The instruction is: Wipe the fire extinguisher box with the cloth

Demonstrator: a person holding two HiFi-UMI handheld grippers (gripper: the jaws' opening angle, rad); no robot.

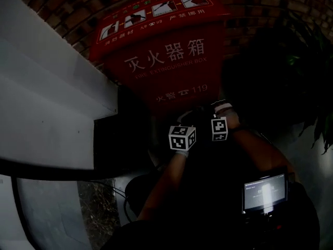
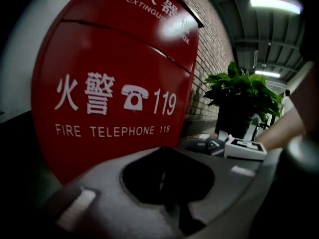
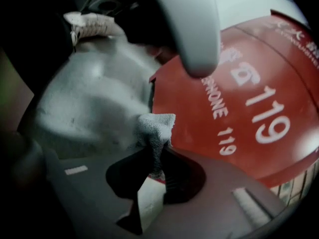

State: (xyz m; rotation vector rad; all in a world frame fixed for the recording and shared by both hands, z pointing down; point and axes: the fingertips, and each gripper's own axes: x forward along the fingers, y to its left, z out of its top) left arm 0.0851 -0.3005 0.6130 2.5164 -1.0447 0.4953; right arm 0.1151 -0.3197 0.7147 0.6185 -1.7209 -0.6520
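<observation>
The red fire extinguisher box [image 1: 166, 61] stands against a brick wall, with white lettering and "119" on its front [image 2: 114, 98]. Both grippers are held low in front of it. My left gripper [image 2: 165, 153] points at the lower front of the box; its jaws stand together with nothing between them. In the head view it is the left gripper [image 1: 184, 121] with its marker cube. My right gripper [image 3: 154, 156] is shut on a small grey cloth [image 3: 155, 128], whose free end sticks up close to the box's lower left edge [image 3: 239, 108]. The right gripper [image 1: 221, 114] sits just beside the left one.
A potted green plant [image 2: 240, 96] stands right of the box, against the brick wall [image 2: 209, 59]. A white slanted surface [image 1: 47, 103] runs along the left. Grey floor [image 3: 84, 103] lies below, and a light shoe [image 3: 92, 24] shows on it. A lit screen [image 1: 264, 191] hangs at my waist.
</observation>
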